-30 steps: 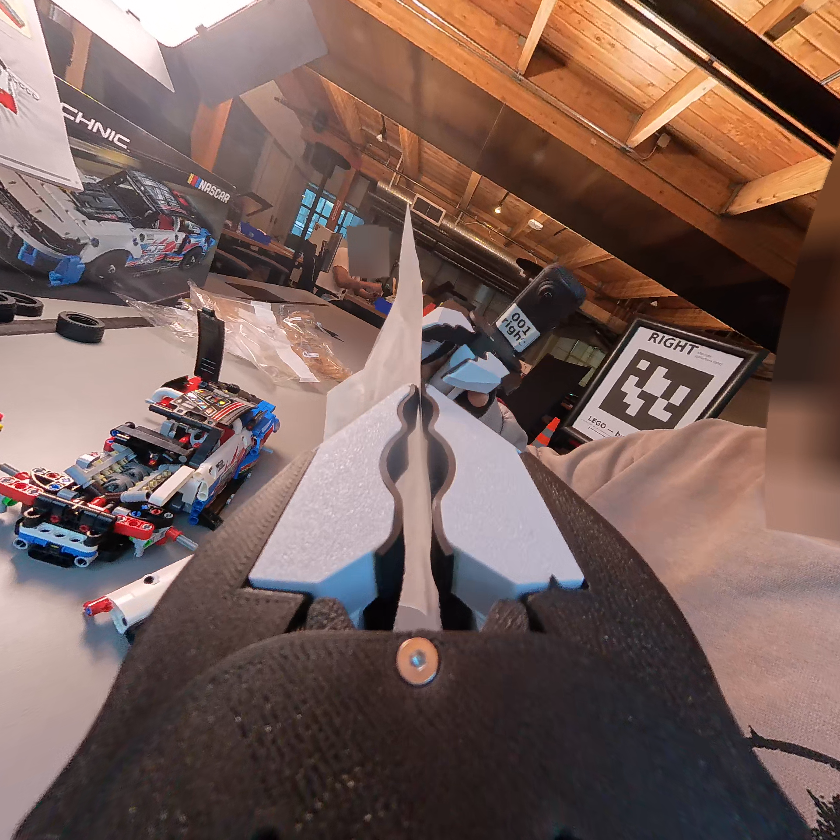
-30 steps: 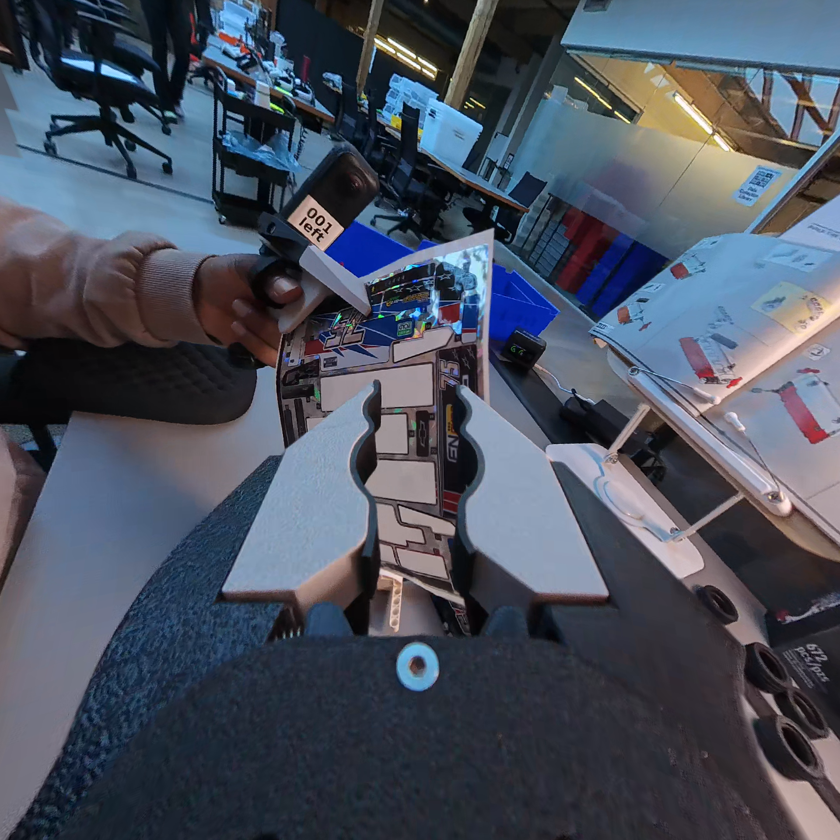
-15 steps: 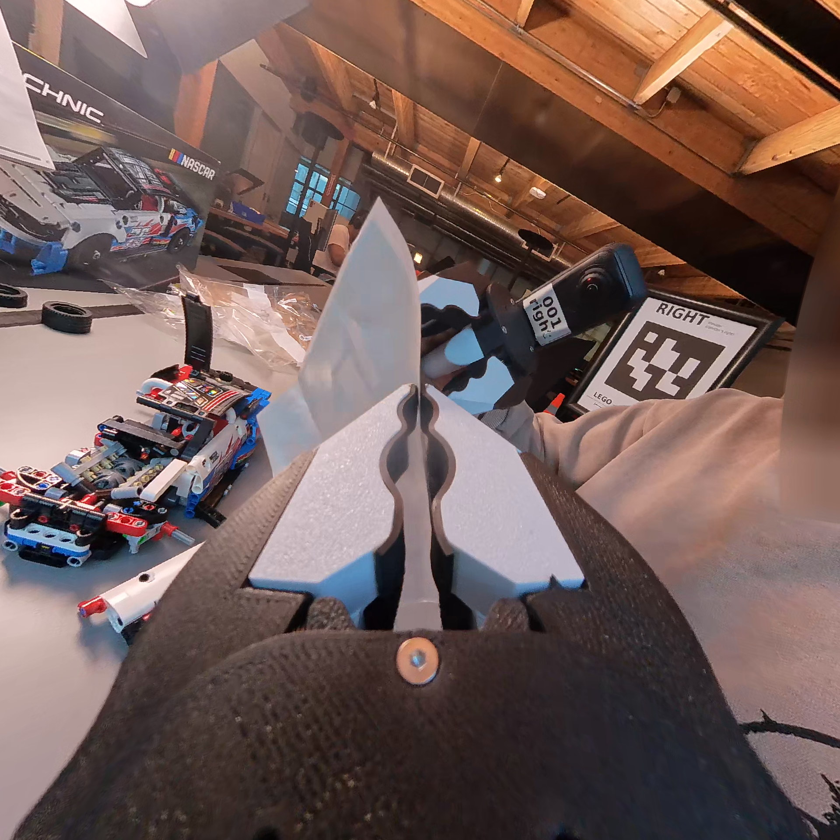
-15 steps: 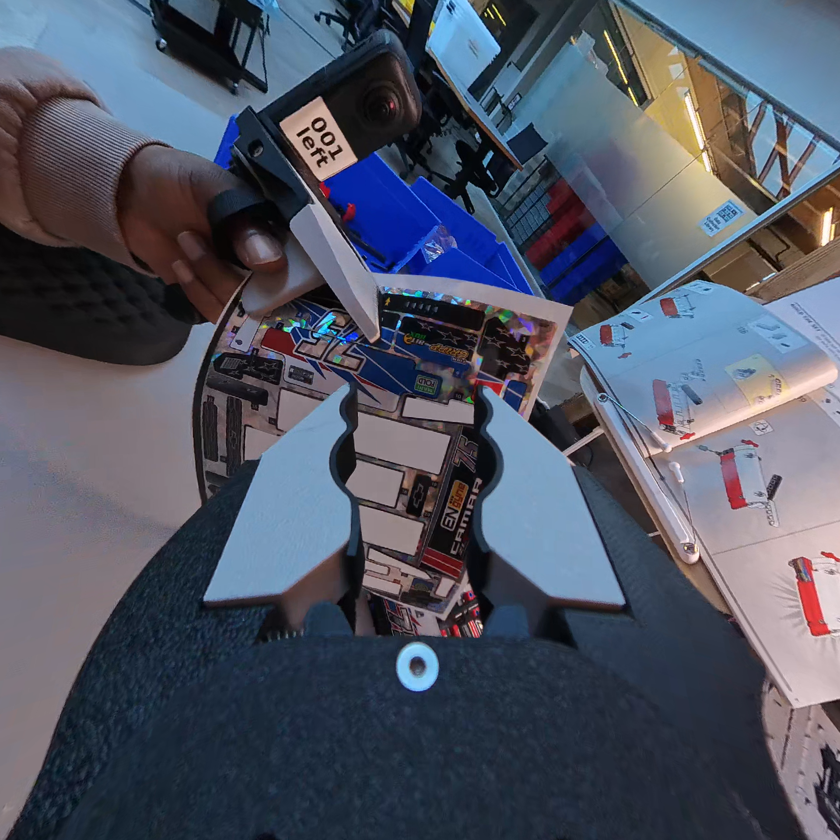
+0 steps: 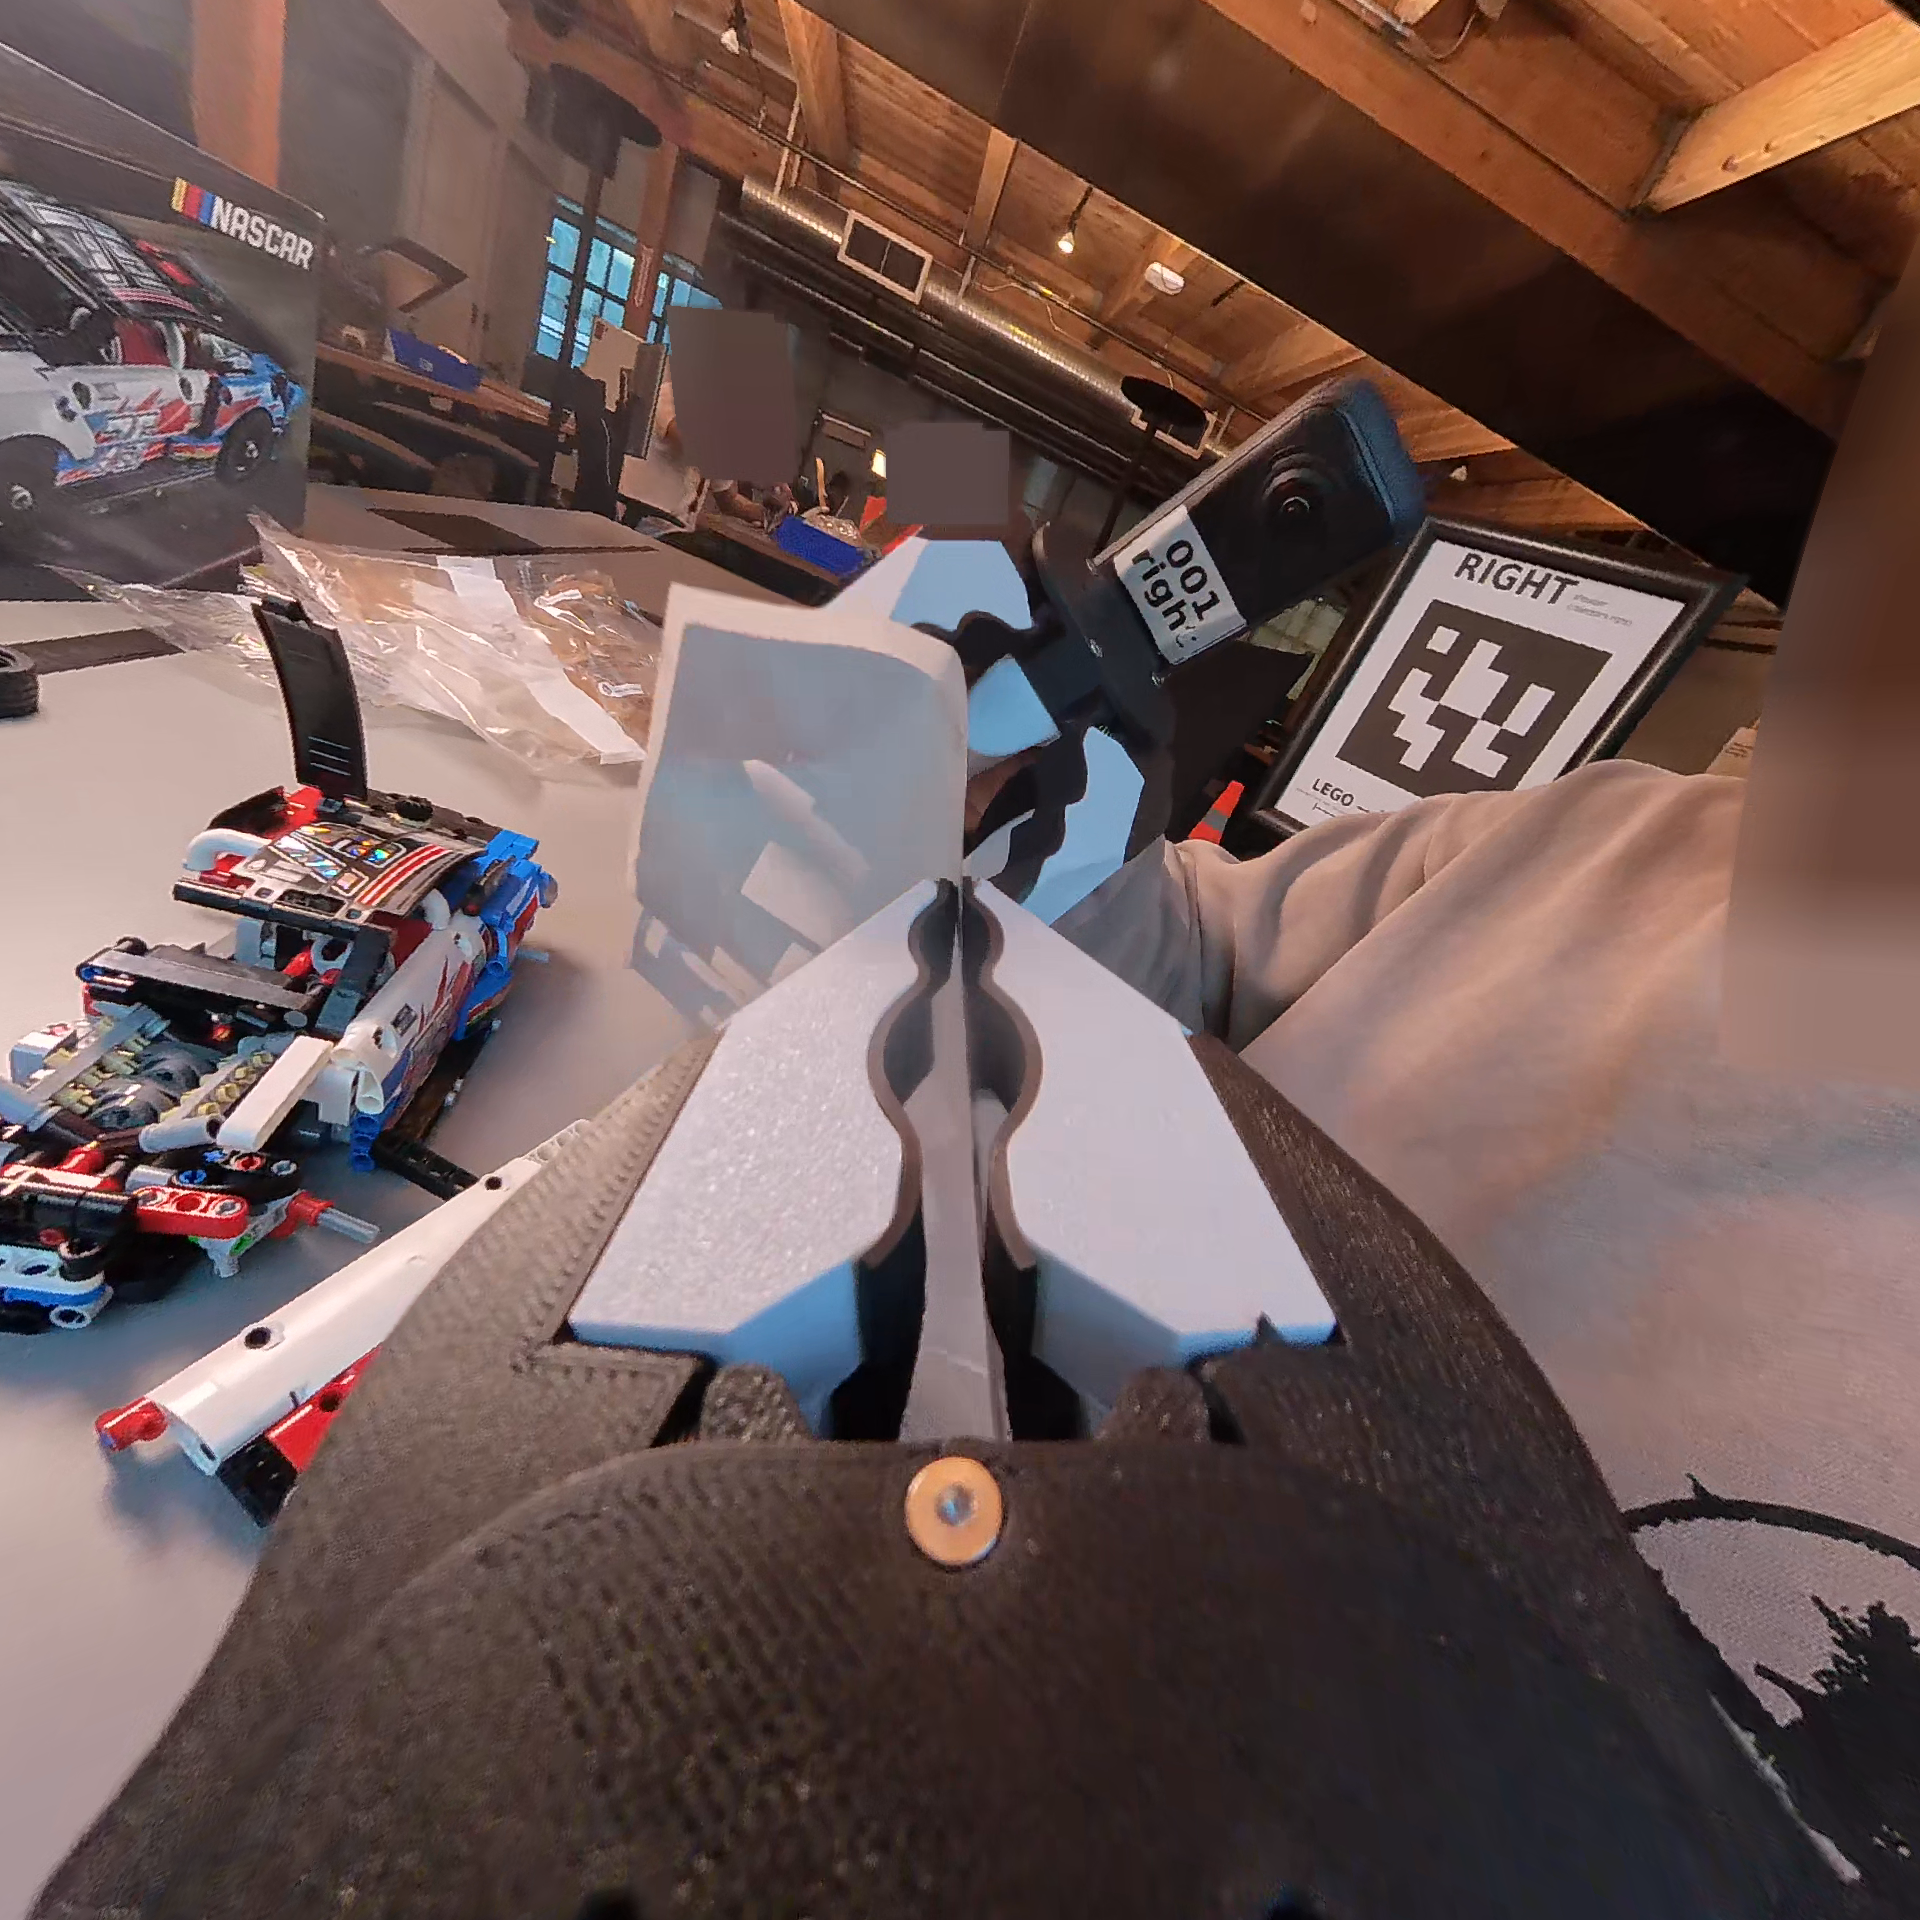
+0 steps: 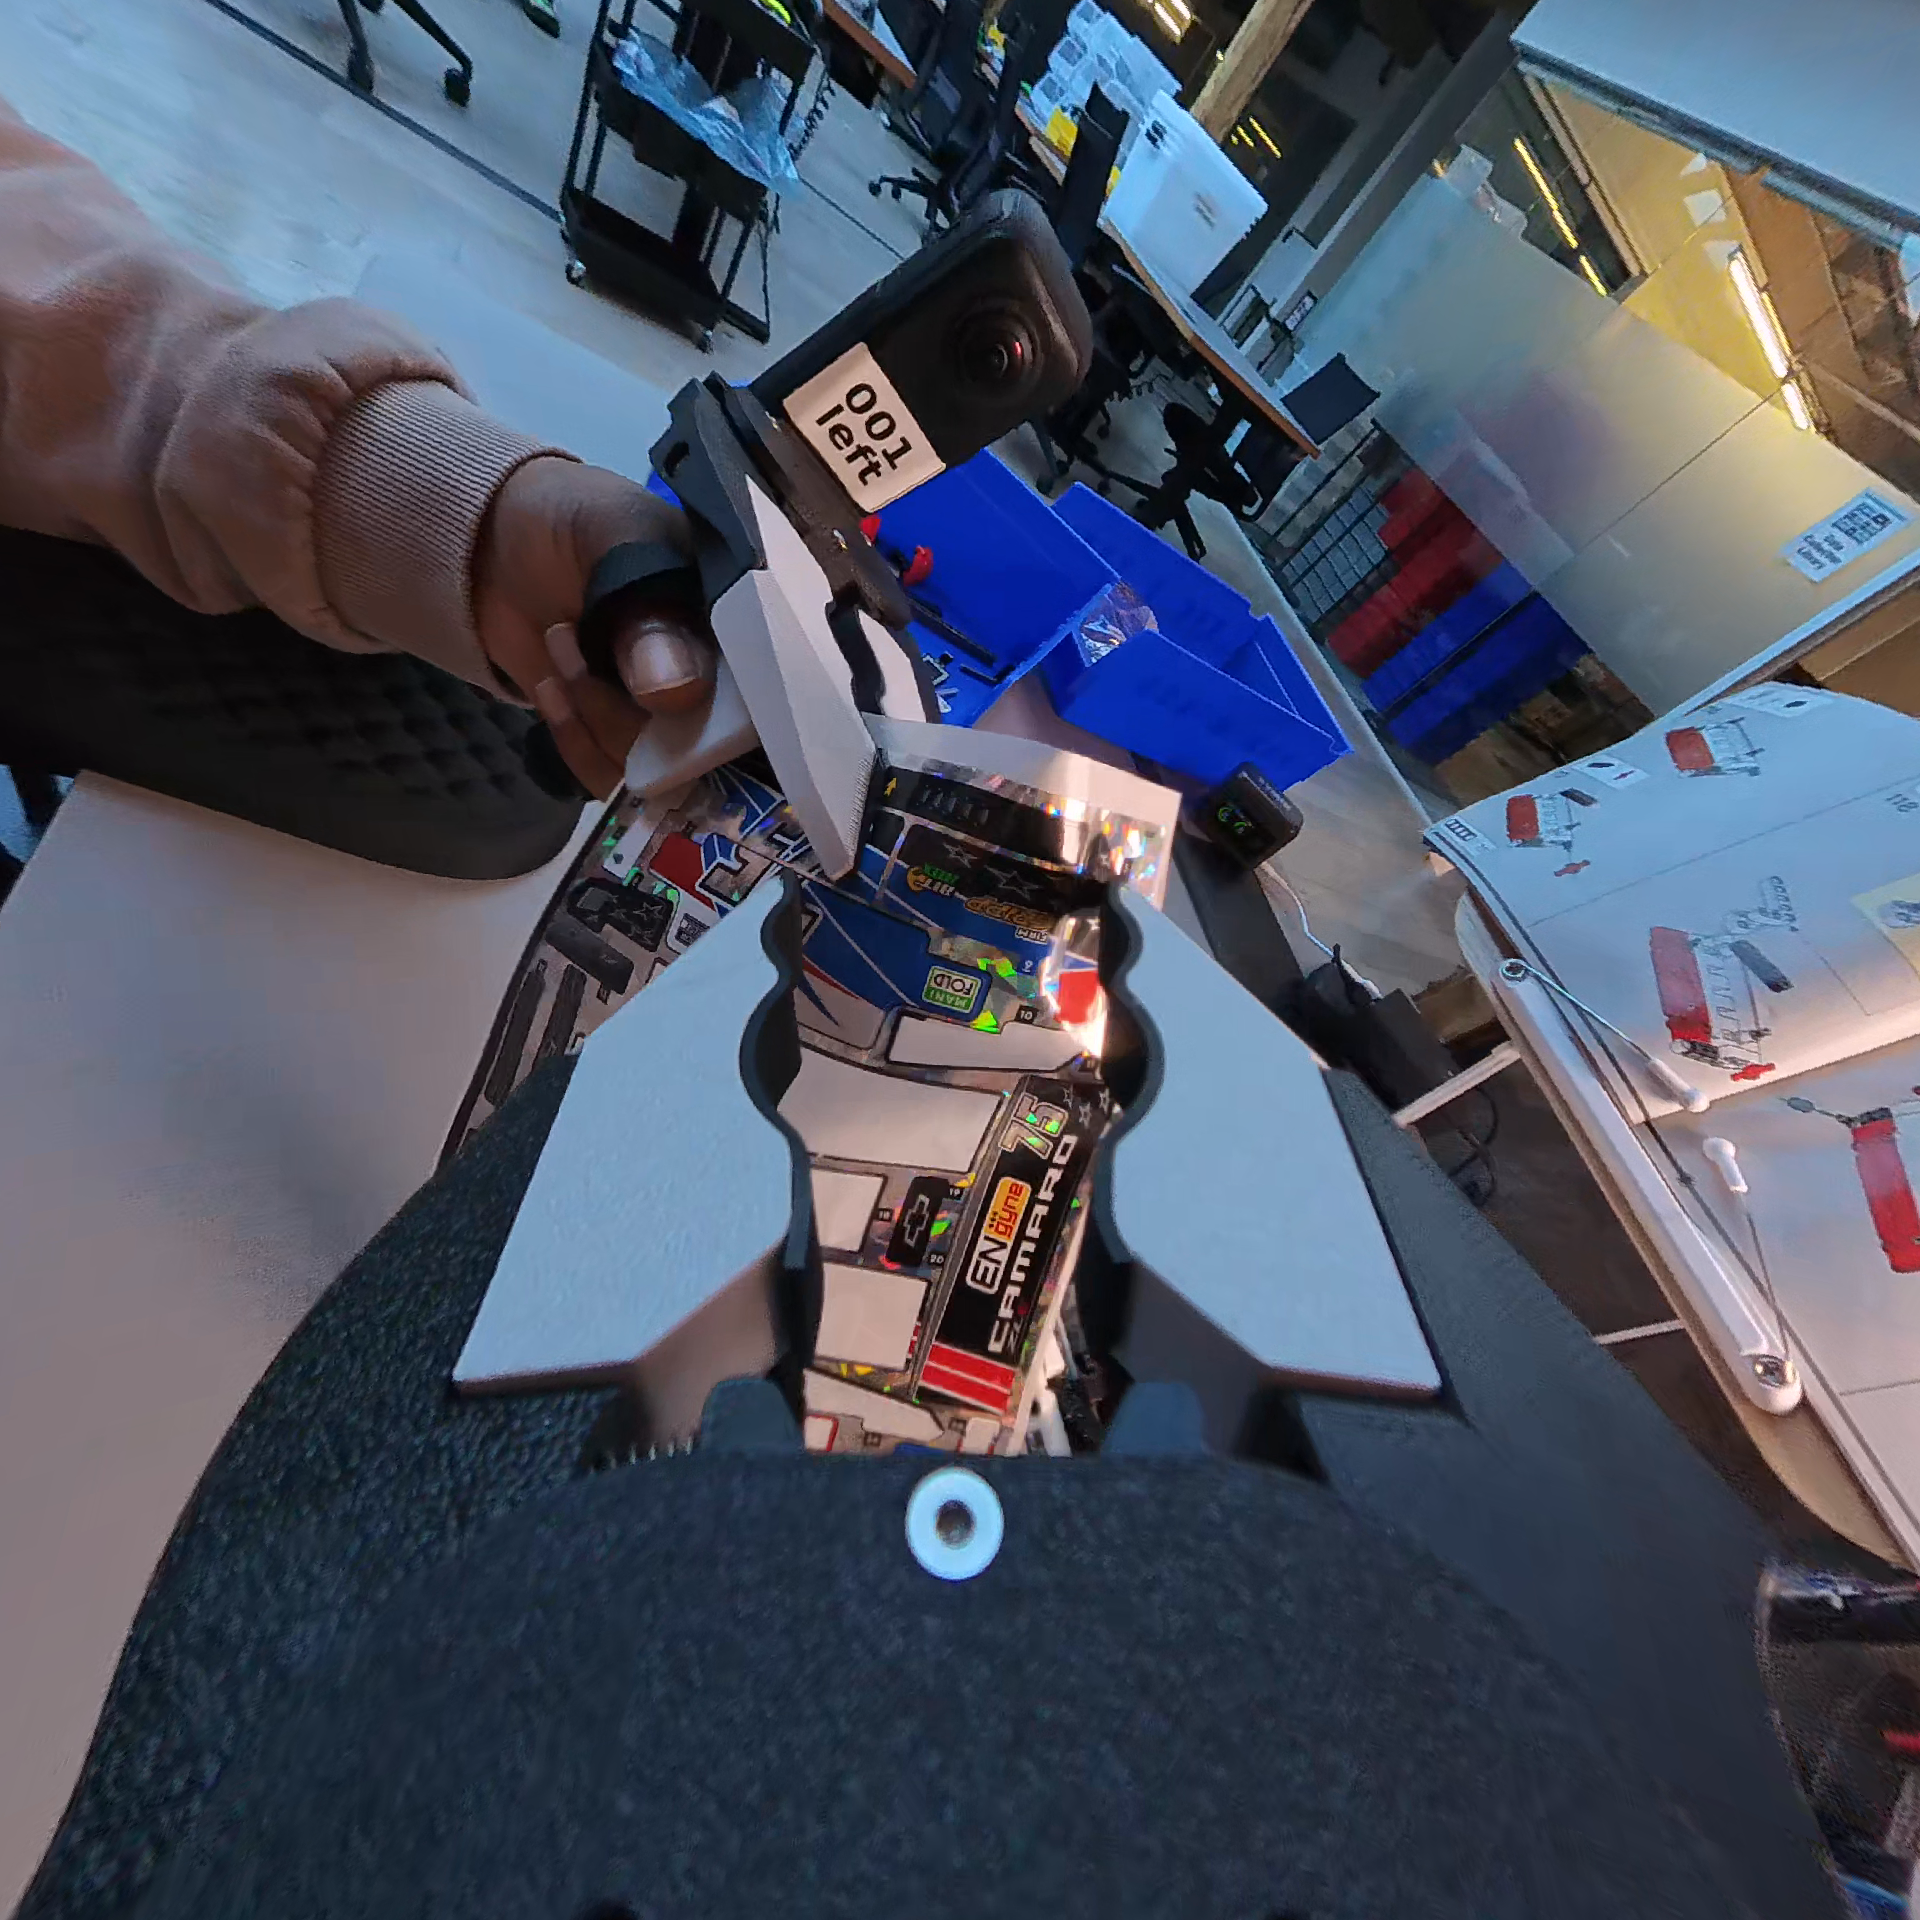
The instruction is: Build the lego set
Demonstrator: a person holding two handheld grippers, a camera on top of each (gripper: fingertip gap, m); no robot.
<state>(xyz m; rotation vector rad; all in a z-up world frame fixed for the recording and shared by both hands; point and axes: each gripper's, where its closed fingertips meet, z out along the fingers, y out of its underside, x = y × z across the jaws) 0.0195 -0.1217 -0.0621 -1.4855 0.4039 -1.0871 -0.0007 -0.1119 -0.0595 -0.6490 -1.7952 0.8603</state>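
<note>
My left gripper (image 5: 956,896) is shut on the top edge of the sticker sheet (image 5: 800,769), whose white back faces the left wrist view. In the right wrist view the sheet's printed, shiny face (image 6: 935,1143) hangs below the left gripper (image 6: 844,836). My right gripper (image 6: 951,914) is open, with its fingers on either side of the sheet's middle and apart from it. The right gripper also shows in the left wrist view (image 5: 982,675), just behind the sheet. The partly built lego car (image 5: 281,997) lies on the grey table (image 5: 94,831) to the left.
A loose white panel with a red tip (image 5: 312,1340) lies near the car. Plastic bags (image 5: 468,644) and the set's box (image 5: 125,343) are behind it. An open instruction booklet (image 6: 1714,935) stands at the right. Blue bins (image 6: 1143,644) and a framed marker sign (image 5: 1486,686) are beyond. My left and right fingertips are right by each other. From either gripper's tips it is about 20 centimetres to the partly built lego car (image 5: 281,997).
The sheet has turned so more of its back shows in the left view. My right gripper has opened wider and moved closer around the sheet. The left gripper stays shut on it.
</note>
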